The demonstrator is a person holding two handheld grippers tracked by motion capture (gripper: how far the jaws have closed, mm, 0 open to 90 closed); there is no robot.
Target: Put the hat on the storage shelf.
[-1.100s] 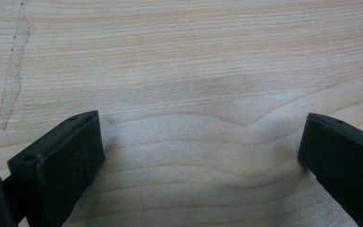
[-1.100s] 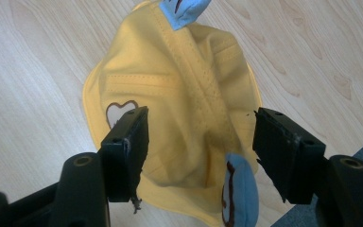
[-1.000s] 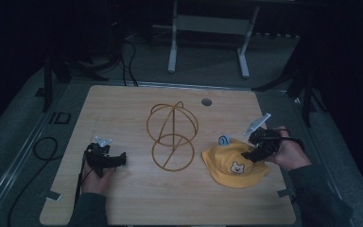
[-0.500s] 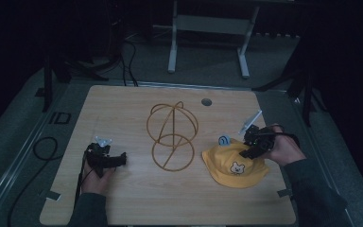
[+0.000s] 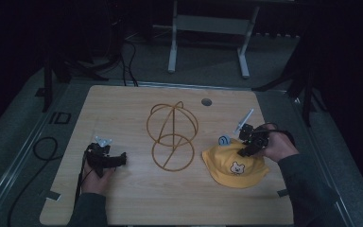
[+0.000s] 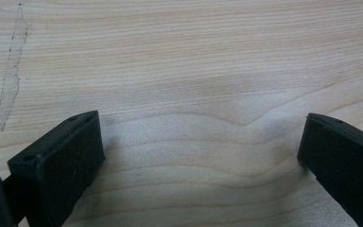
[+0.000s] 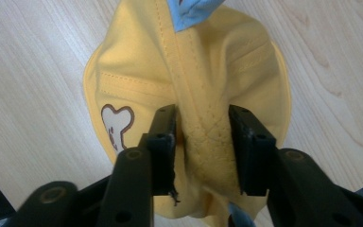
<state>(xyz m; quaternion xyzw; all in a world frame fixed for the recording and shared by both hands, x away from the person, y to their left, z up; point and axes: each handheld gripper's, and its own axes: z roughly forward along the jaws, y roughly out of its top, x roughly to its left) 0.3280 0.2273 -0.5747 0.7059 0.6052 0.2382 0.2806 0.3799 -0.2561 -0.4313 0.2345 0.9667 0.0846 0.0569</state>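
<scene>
A yellow cloth hat (image 5: 236,166) with a bear patch lies on the wooden table (image 5: 137,203) at the right. My right gripper (image 5: 245,147) comes down on its top. In the right gripper view its jaws (image 7: 202,113) have just been closing, and they pinch a raised fold of the hat's crown (image 7: 217,71) between the pads. A blue tab (image 7: 194,9) shows at the hat's far edge. My left gripper (image 5: 119,160) rests low on the table at the left, open. Bare wood lies between its fingers (image 6: 66,151).
A wire stand of gold hoops (image 5: 172,137) sits mid-table between the two hands. A small round grommet (image 5: 206,101) is set near the table's far edge. Cables and a metal frame lie on the dark floor beyond.
The right hand moved a little left and down onto the hat, and its jaws drew together on the crown. The left hand kept still.
</scene>
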